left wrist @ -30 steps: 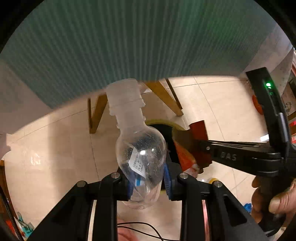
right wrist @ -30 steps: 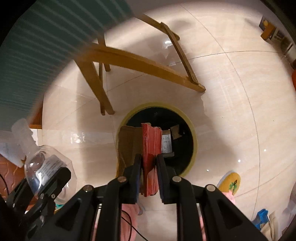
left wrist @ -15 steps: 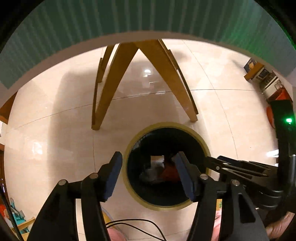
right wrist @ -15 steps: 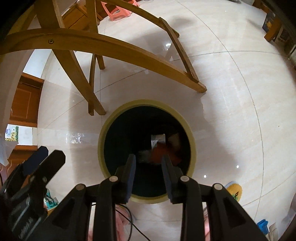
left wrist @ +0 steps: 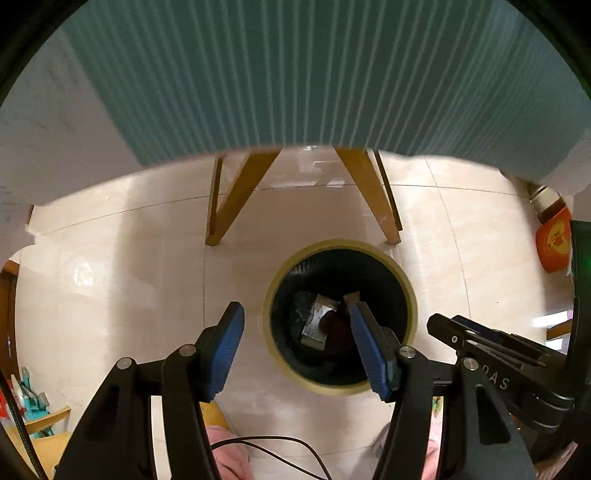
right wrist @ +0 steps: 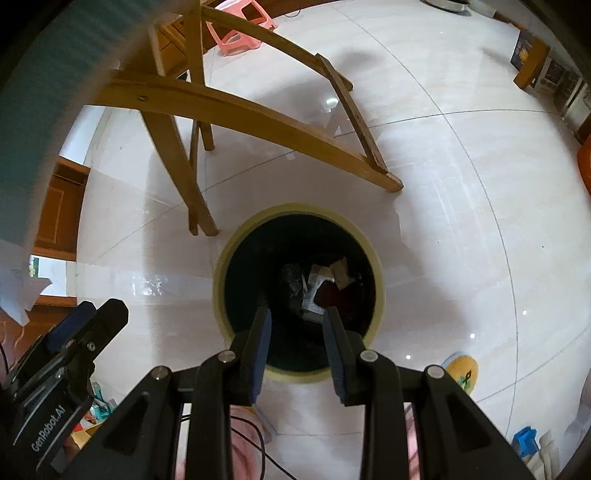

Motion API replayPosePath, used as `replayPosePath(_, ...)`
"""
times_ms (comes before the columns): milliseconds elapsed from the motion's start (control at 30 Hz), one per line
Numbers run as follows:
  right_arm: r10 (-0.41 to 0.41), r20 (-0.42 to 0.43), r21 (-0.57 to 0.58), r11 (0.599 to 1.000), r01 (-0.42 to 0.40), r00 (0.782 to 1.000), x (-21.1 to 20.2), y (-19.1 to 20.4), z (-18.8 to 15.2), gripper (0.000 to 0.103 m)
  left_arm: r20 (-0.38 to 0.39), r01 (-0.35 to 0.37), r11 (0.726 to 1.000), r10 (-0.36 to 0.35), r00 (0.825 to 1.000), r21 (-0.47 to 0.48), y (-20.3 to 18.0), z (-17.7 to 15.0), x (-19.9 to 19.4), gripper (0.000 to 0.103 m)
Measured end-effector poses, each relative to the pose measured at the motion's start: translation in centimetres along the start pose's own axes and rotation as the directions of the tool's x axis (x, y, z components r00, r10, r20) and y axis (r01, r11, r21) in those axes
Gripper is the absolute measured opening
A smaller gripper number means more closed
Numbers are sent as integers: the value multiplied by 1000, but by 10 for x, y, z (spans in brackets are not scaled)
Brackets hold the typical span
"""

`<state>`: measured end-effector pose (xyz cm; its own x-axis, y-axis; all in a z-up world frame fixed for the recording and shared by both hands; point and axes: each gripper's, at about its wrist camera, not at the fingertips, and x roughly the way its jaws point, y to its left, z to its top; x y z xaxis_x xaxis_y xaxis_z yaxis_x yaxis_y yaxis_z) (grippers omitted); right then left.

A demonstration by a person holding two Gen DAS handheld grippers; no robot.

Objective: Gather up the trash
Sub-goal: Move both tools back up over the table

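Observation:
A round dark trash bin with a yellow rim point(left wrist: 406, 284) point(right wrist: 223, 266) stands on the tiled floor below both grippers. Trash lies at its bottom: a clear plastic bottle with a white label point(left wrist: 317, 325) point(right wrist: 312, 291) and a red carton point(right wrist: 330, 293). My left gripper point(left wrist: 295, 325) is open and empty, above the bin's left rim. My right gripper point(right wrist: 297, 325) is open and empty, over the bin's near side. The right gripper also shows at the right of the left wrist view point(left wrist: 480, 339), and the left gripper at the lower left of the right wrist view point(right wrist: 85, 321).
A wooden table frame point(right wrist: 236, 110) point(left wrist: 240, 195) stands just beyond the bin, under a teal striped tablecloth point(left wrist: 295, 74). A pink stool point(right wrist: 240, 33) is farther back. An orange container point(left wrist: 554, 240) sits at the right. Small items point(right wrist: 461, 369) lie on the floor nearby.
A second ago the left gripper held the bottle and the right held the red carton. Both opened and the items dropped into the bin. Both grippers have since risen, away from the bin.

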<state>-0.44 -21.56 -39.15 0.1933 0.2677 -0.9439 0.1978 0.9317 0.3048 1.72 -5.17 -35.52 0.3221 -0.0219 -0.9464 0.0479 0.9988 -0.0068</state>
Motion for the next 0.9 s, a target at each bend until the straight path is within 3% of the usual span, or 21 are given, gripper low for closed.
replayPosePath(500, 55, 67, -61, 997, -50, 996, -134, 41, -14, 29, 69, 13, 1000, -14, 998, 22, 34, 24, -152, 58)
replayPosePath(767, 87, 170, -141, 988, -63, 982, -213, 70, -1, 29, 148, 29, 999, -33, 988, 29, 56, 65, -219, 58)
replayPosePath(900, 95, 246, -181, 982, -50, 965, -250, 85, 8, 29, 220, 48, 998, -57, 974, 47, 60, 94, -254, 59)
